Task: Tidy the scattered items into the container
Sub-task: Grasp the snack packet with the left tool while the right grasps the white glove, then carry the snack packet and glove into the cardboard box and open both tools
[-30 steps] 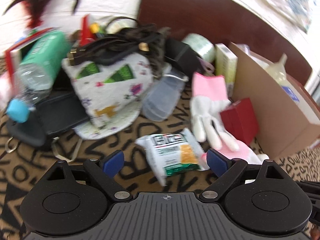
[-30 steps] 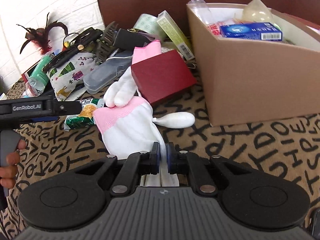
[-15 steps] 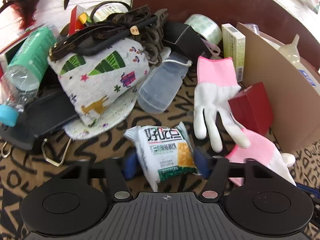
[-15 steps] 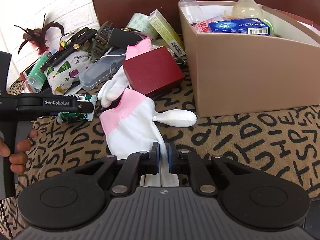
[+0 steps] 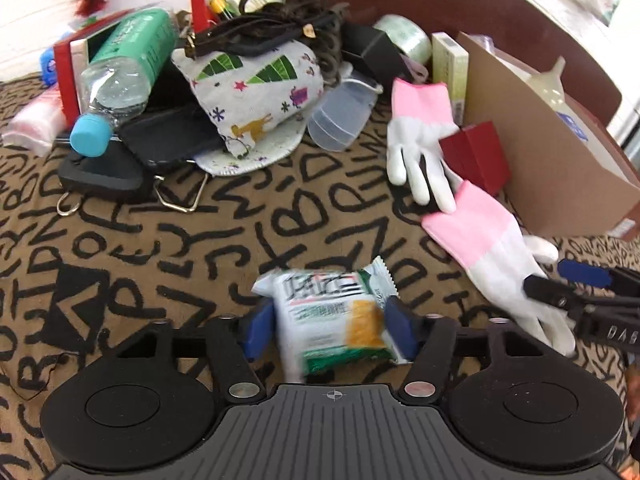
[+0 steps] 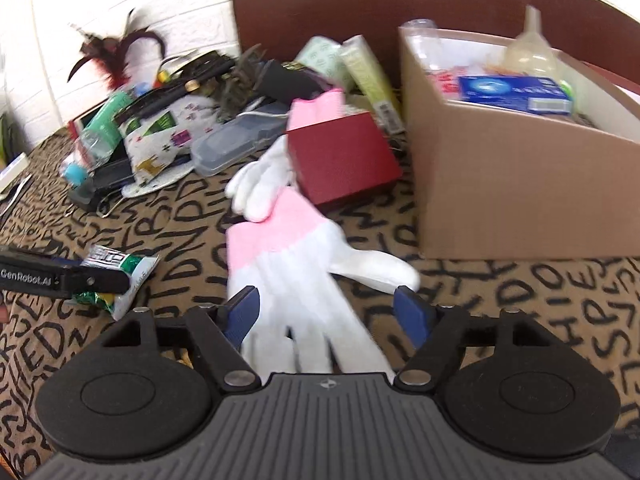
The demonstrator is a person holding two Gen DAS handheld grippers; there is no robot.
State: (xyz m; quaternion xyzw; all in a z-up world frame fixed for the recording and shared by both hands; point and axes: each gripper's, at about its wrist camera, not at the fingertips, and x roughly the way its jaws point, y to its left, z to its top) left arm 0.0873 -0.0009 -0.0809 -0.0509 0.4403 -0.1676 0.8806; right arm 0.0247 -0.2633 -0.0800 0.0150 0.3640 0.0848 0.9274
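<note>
The setting is a domestic room, most likely a living or bedroom area. Indicators: a white brick-pattern wall [image 6: 100, 12] at the rear; a brown padded backrest or headboard [image 6: 360, 4] behind the work surface; a brown cloth with black letter print [image 5: 200, 240] covering the surface. Household clutter lies on it: a water bottle [image 5: 120, 68], a printed fabric pouch [image 5: 256, 92], pink-and-white gloves [image 6: 292, 256], a cardboard box [image 6: 520, 184] holding sundries, and a feather ornament [image 6: 116, 56].
</note>
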